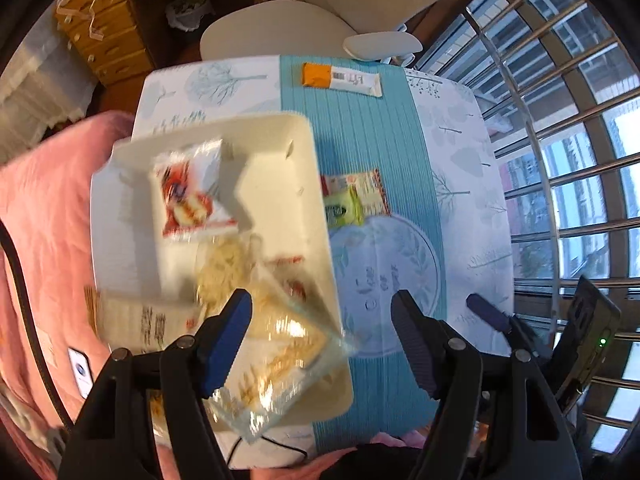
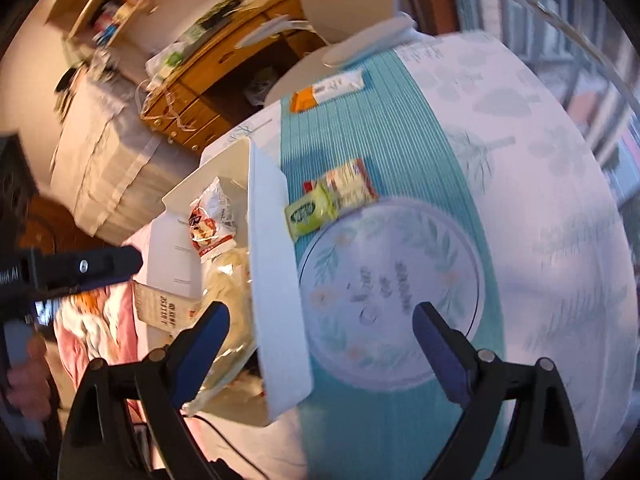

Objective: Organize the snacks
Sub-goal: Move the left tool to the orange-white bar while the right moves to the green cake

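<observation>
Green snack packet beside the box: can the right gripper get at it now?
Probably yes. The right gripper is open and empty, and the green snack packet lies uncovered on the teal runner; only the white box wall sits close alongside.

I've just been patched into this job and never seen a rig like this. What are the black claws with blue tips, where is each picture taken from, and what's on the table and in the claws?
No robot here: a person holds a two-finger gripper in each hand, each with a fisheye camera looking along its fingers.

The left view shows the left gripper above a white box that holds a red-and-white packet and a clear bag. The right view shows the right gripper above the table.

Outside the box, on the blue runner, lie an orange-and-white bar and a green packet on top of a patterned packet.

Both grippers are open and hold nothing.
</observation>
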The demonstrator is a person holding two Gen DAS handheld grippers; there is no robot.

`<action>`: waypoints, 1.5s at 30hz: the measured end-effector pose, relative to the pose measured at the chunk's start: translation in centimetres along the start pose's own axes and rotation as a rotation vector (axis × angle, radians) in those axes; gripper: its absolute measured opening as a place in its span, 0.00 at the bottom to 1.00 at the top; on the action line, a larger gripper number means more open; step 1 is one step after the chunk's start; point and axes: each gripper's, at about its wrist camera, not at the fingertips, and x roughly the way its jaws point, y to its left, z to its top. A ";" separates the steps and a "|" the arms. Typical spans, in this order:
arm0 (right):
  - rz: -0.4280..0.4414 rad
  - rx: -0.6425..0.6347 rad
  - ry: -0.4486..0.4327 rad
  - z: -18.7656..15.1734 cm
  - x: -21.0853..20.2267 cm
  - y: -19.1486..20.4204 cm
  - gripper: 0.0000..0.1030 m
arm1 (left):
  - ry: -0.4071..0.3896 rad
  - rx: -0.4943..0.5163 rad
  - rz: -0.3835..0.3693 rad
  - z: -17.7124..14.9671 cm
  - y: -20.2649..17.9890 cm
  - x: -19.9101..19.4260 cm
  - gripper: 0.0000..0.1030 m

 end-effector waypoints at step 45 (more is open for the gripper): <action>0.074 -1.072 -0.118 5.0 12.2 4.1 0.85 | 0.089 0.682 0.140 26.2 -6.6 20.0 0.68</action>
